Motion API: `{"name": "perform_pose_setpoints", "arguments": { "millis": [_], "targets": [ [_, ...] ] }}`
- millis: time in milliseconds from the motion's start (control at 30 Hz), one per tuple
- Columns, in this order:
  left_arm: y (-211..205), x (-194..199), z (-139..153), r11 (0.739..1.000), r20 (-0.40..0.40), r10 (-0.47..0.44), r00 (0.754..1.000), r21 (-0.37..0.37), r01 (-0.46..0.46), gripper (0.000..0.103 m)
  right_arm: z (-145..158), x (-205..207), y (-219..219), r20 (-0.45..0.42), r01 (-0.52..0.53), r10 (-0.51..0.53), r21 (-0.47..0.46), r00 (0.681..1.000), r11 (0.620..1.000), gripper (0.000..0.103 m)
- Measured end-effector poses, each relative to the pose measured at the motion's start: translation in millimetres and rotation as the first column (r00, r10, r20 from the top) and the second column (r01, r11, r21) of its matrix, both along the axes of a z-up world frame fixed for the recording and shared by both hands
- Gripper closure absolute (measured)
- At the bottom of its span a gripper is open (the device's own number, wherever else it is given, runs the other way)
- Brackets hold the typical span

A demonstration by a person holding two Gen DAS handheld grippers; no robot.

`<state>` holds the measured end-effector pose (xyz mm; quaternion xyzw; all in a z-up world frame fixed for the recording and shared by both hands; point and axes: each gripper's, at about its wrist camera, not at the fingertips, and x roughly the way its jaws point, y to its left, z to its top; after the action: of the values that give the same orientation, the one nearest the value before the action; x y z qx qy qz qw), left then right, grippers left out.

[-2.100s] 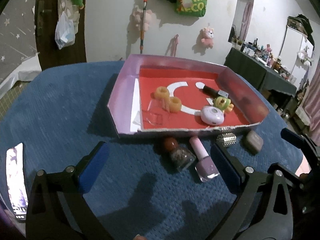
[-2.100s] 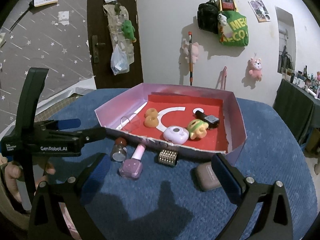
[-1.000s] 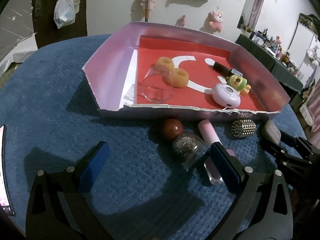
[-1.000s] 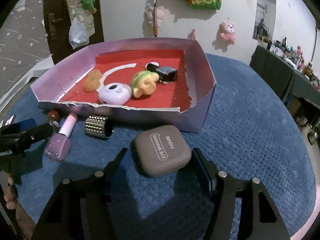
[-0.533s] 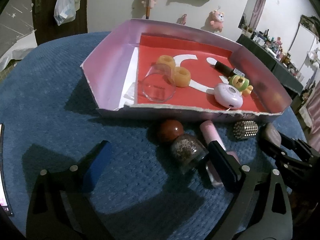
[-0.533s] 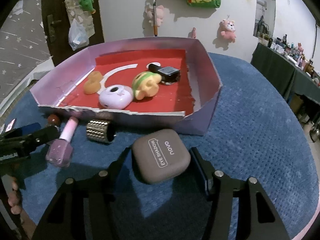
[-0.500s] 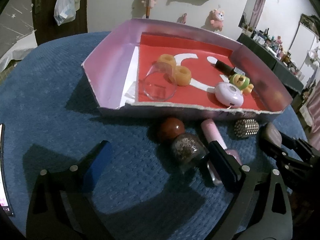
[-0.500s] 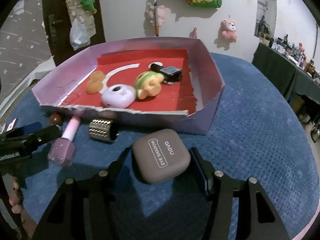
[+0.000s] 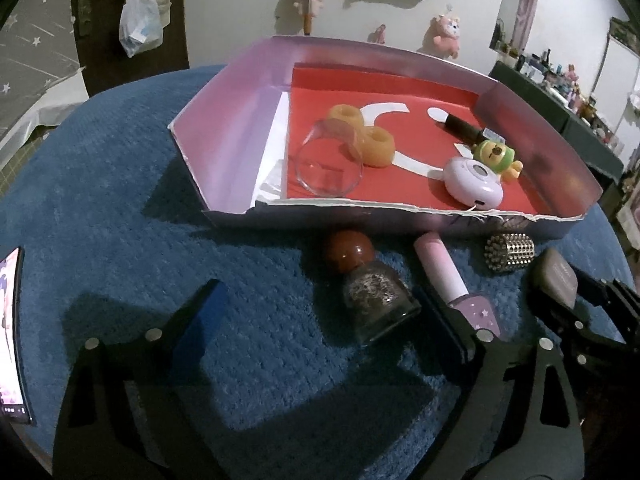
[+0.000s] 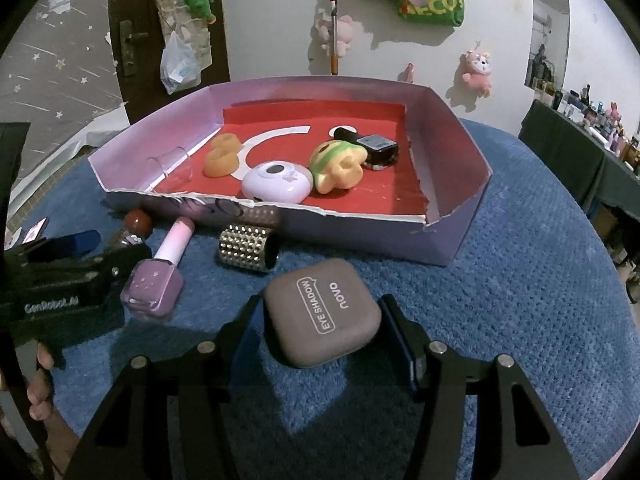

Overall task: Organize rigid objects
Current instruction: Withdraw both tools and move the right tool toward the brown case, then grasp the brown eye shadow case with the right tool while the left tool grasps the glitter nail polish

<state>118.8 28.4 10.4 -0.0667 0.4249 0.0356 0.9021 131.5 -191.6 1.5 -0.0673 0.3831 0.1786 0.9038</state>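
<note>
Lower middle of the right wrist view: the right gripper [image 10: 322, 322] is clamped on a matte, rounded-square eye shadow case [image 10: 322, 312], both blue pads against its sides; it sits on the nubby blue table cover [image 10: 520, 300] just in front of the cardboard tray [image 10: 460, 236], whose front edge is ragged. The left gripper [image 9: 320, 324] is closing but grips nothing yet; a glitter bottle [image 9: 374, 296] with a round brown cap lies between its fingers, nearer the right-hand one. A pink nail polish [image 9: 452, 284] is half hidden behind that finger; a studded metal cylinder [image 9: 509, 251] lies beside it. A clear glass [image 9: 330, 164] lies tipped over inside the tray; plush toys hang on the white wall.
</note>
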Motion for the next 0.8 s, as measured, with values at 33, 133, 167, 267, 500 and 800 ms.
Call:
{"name": "perform_pose_setpoints", "arguments": {
  "millis": [33, 133, 167, 267, 500, 800],
  "targets": [
    [-1, -1, 0, 1.000, 0.005, -0.002, 1.000, -0.001, 0.002, 0.018, 0, 0, 0, 0.002, 0.002, -0.002, 0.001, 1.000, 1.000, 0.043],
    [-5, -7, 1, 1.000, 0.017, -0.026, 1.000, 0.005, 0.026, 0.037, -1, -1, 0, 0.007, 0.005, -0.005, 0.001, 1.000, 1.000, 0.043],
    [-8, -9, 1, 0.999, 0.020, -0.042, 0.999, 0.002, 0.042, 0.043, -2, -2, 0, 0.008, 0.006, -0.006, -0.001, 1.000, 1.000, 0.043],
    [-10, -13, 3, 0.997, 0.028, -0.071, 0.997, -0.018, 0.071, 0.065, -2, -5, 2, 0.014, 0.005, -0.004, -0.012, 1.000, 1.000, 0.043],
    [0, -20, 5, 0.991, 0.035, -0.095, 0.995, -0.088, 0.098, 0.072, 1, -17, 4, -0.001, -0.024, 0.024, 0.029, 1.000, 0.999, 0.044],
    [3, -36, 12, 0.988, 0.057, -0.103, 0.993, -0.114, 0.109, 0.073, 12, -30, 3, -0.032, -0.059, 0.064, 0.121, 0.997, 0.991, 0.044]
  ]
}}
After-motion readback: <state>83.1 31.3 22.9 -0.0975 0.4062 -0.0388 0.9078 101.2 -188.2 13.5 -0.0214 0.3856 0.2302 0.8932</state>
